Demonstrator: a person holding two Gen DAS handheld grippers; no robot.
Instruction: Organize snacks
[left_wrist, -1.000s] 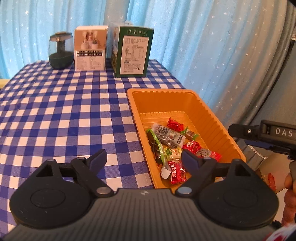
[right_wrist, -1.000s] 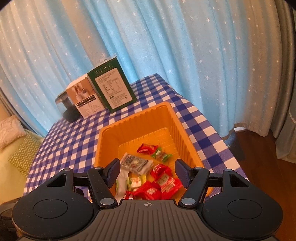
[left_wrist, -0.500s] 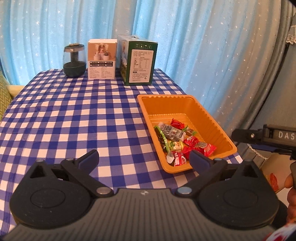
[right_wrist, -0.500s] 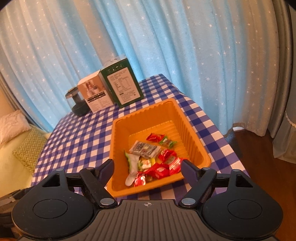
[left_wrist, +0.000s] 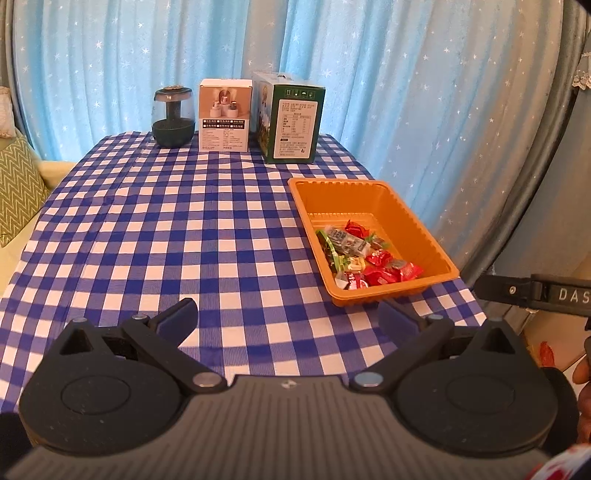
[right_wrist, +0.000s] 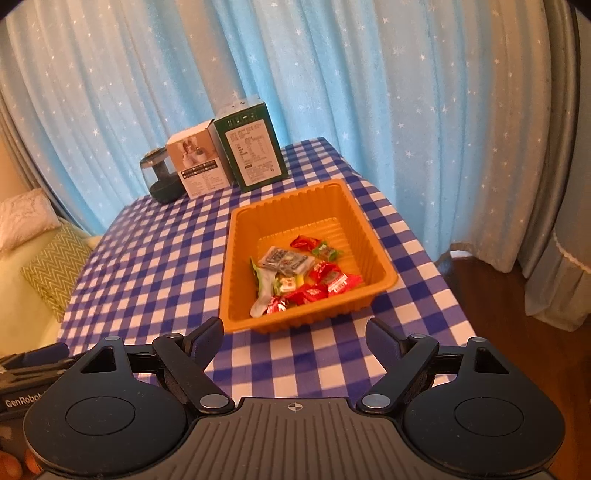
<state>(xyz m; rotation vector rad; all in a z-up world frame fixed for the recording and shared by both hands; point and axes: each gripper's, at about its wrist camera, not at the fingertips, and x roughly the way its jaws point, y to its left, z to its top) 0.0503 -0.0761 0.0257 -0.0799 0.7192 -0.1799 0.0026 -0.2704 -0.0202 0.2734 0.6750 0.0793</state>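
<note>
The left gripper (left_wrist: 288, 314) is held with its jaws spread wide and nothing between them; the right gripper (right_wrist: 293, 330) is likewise open and empty, its jaws having just been opening. Both are kept short of the orange tray (left_wrist: 424, 236), apparently because the snacks (right_wrist: 299, 277) are already gathered inside it, at its near end. The checked tablecloth (left_wrist: 166, 229) around the tray is seen bare of wrappers

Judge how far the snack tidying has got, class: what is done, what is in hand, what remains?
Done: the wrapped snacks lie together in the orange plastic tray; none shows on the blue checked tablecloth.
In hand: nothing; the left gripper and right gripper are open, with nothing between the jaws, which have just been opening.
Left: apparently nothing.
</note>
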